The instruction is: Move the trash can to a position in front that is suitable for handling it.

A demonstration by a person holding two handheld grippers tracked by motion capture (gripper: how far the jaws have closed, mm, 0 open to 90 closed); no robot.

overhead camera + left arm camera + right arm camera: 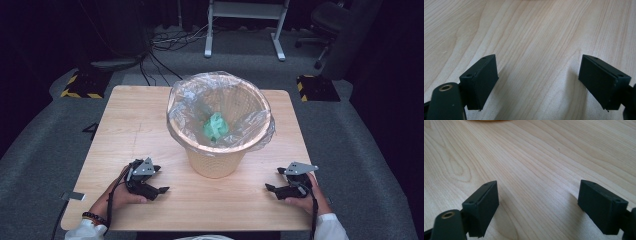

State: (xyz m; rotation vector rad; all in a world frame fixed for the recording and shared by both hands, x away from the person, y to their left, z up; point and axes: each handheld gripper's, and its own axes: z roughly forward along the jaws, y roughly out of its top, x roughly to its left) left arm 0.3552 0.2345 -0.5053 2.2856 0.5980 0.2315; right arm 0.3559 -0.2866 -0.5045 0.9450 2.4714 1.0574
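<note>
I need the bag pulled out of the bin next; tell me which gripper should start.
Neither clearly: the left gripper and right gripper both rest open on the table, flanking the wastebasket. The left looks marginally nearer the plastic liner.

Upright beige wastebasket (216, 162) mid-table, clear liner (182, 95) over rim, crumpled green wad (216, 126) inside
</note>
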